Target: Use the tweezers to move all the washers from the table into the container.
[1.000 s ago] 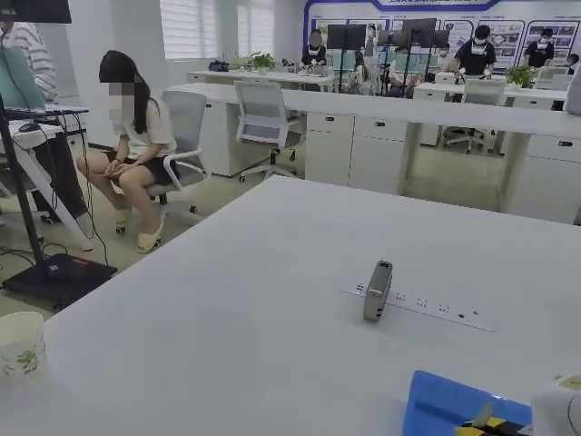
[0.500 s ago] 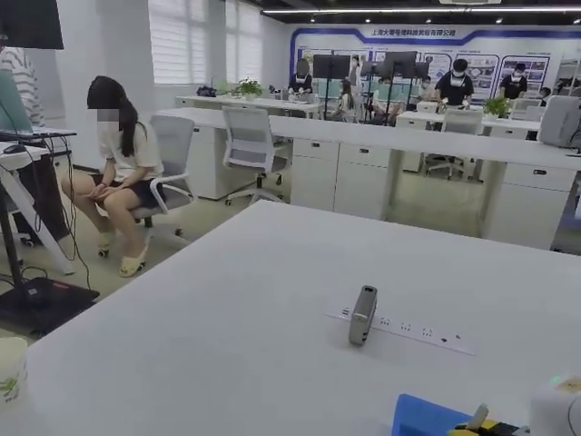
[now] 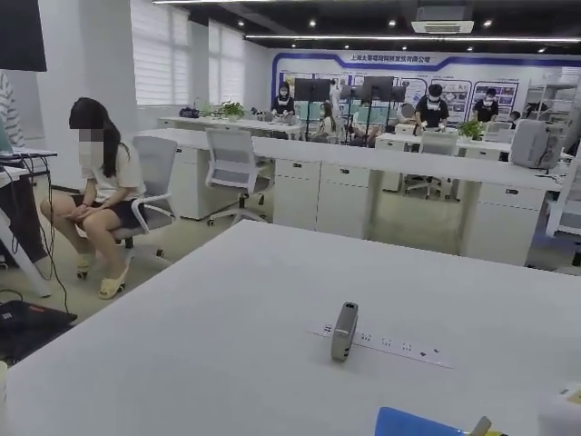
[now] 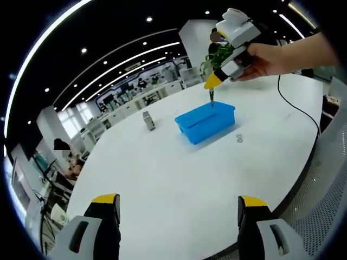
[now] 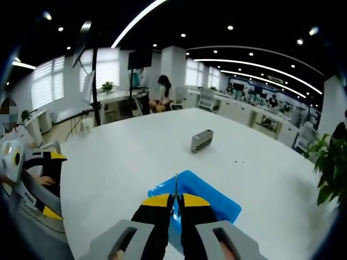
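The right hand-held gripper (image 5: 176, 198) has its jaws pressed together on the tweezers (image 5: 175, 184), whose thin tips point down over the blue container (image 4: 209, 129) at the near right of the white counter (image 3: 227, 345). The left hand-held gripper (image 4: 179, 199) holds nothing. Its jaws stand wide apart, low over the near left of the counter and well apart from the work.

The washers (image 4: 239, 139) lie on the counter just beside the container, on what looks to be its near side. They show as small pale rings in the left gripper view, too small to count.

The step in hand appears to be a pick or a drop at the container, though the pictures do not show whether the tweezer tips carry a washer. To do it well, the person would likely:
- look down at the tips (the head view is aimed across the room, with the container's corner at its bottom edge);
- bring the tweezers down nearly upright;
- nip one ring by its edge;
- release it low inside the walls so it does not bounce out.

The container's inside looks plain blue, and any washers in it cannot be made out. A small grey device (image 3: 344, 331) stands upright on a power strip (image 3: 399, 346) farther off, clear of the work.
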`<state>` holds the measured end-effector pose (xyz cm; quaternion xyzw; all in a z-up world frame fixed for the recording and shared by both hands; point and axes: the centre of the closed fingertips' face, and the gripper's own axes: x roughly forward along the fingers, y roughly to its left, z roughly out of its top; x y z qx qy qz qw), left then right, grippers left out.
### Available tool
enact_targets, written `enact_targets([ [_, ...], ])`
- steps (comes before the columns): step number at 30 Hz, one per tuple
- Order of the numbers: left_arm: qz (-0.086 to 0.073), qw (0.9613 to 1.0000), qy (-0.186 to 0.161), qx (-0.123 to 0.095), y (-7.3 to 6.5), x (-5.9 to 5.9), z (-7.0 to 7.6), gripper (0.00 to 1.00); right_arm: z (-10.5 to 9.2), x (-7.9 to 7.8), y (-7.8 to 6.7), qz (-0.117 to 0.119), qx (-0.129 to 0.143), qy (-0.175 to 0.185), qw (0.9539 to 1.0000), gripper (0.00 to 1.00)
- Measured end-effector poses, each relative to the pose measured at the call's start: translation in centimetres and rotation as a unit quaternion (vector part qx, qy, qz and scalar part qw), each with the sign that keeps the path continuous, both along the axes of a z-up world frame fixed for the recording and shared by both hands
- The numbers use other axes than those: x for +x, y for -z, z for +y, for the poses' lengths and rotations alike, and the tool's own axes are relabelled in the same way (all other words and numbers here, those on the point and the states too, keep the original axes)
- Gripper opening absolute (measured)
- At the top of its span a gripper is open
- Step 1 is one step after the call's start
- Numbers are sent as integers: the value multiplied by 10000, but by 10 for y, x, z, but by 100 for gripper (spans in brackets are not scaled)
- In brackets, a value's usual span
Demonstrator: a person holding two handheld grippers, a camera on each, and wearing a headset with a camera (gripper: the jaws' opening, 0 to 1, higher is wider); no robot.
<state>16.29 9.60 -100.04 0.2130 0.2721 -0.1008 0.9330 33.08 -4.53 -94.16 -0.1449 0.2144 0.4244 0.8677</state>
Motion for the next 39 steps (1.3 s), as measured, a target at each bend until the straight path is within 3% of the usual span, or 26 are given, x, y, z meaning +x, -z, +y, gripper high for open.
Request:
enact_targets([
  [8, -34, 10000, -9, -5, -1, 0, 0, 92, -8, -26, 21, 229, 80, 154, 9996, 3],
  [16, -54, 10000, -2, -22, -1, 1, 0, 92, -12, -40, 42, 479, 36, 230, 9986, 3],
  [24, -26, 10000, 11, 6, 0, 1, 0, 92, -19, -46, 66, 707, -96, 299, 9970, 3],
  [39, 31, 10000, 13, 26, 3, 1, 0, 91, -22, -48, 81, 916, -90, 351, 9951, 3],
])
